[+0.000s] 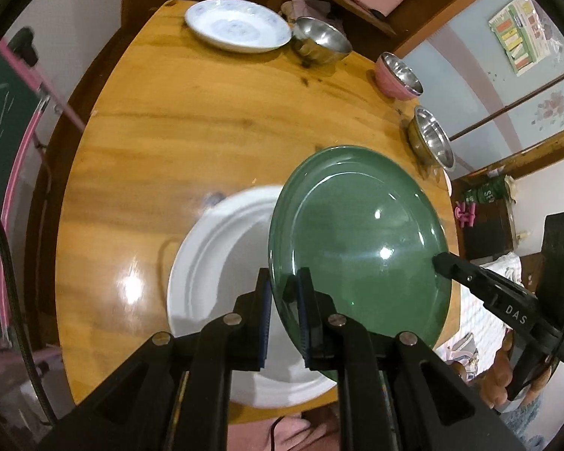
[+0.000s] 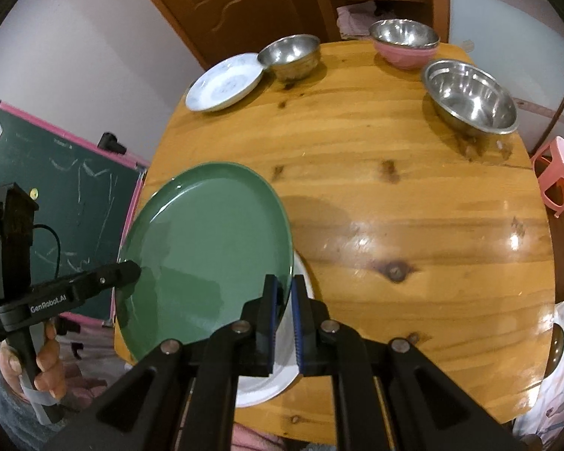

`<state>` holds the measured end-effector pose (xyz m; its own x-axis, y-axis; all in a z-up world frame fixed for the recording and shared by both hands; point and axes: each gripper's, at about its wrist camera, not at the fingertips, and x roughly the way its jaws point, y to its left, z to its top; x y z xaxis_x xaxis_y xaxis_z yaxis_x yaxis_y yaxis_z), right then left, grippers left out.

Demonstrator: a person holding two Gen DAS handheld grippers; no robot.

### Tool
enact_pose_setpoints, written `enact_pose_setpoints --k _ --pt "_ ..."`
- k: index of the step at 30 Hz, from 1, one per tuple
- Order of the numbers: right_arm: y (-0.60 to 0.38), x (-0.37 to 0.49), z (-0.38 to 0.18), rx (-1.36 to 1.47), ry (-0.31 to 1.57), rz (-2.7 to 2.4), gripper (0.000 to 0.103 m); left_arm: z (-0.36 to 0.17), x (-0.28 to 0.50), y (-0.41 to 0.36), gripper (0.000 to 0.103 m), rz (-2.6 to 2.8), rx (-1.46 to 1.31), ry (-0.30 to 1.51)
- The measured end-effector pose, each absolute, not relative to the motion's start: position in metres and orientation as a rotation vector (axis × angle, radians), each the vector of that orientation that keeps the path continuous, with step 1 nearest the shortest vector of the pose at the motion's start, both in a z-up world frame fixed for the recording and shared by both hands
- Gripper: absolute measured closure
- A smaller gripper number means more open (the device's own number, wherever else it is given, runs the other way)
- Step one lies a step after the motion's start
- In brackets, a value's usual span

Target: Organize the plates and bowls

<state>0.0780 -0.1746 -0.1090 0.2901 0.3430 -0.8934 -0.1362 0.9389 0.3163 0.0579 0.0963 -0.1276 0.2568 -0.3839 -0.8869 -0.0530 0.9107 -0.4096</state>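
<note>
A large green plate hangs tilted above the wooden table, gripped at two opposite rims. My left gripper is shut on its left rim. My right gripper is shut on its right rim. Partly under the green plate, a white plate lies on the table near the front edge.
At the far side lie a blue-patterned white plate and a steel bowl. A pink bowl with a steel bowl inside and a wide steel bowl stand right. A pink stool stands beside the table.
</note>
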Motion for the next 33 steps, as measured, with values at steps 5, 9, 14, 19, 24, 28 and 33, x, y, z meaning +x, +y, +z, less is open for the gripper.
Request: enact_pose_setpoints --k 5,9,14,19,24,28,33 --pt "-0.162 0.061 -0.125 0.178 1.254 0.335 0.096 -0.144 0.031 0.103 0.093 -0.215 -0.402 1.305" --pt "-0.156 0.051 -0.146 0.189 1.275 0.341 0.096 -0.167 0.018 0.109 0.093 -0.186 -0.429 1.321" --pt "-0.151 0.048 -0.169 0.173 1.309 0.336 0.096 -0.188 0.016 0.111 0.093 -0.171 -0.455 1.334" --pt "-0.148 0.049 -0.183 0.173 1.328 0.328 0.096 -0.191 0.018 0.11 0.093 -0.155 -0.429 1.31" --pt "-0.142 0.05 -0.187 0.156 1.318 0.328 0.096 -0.196 0.025 0.11 0.093 -0.145 -0.411 1.307" --pt "-0.138 0.05 -0.189 0.127 1.311 0.327 0.096 -0.206 0.028 0.111 0.093 -0.141 -0.415 1.323" --pt "-0.137 0.051 -0.191 0.098 1.304 0.306 0.096 -0.219 0.03 0.109 0.093 -0.148 -0.417 1.346"
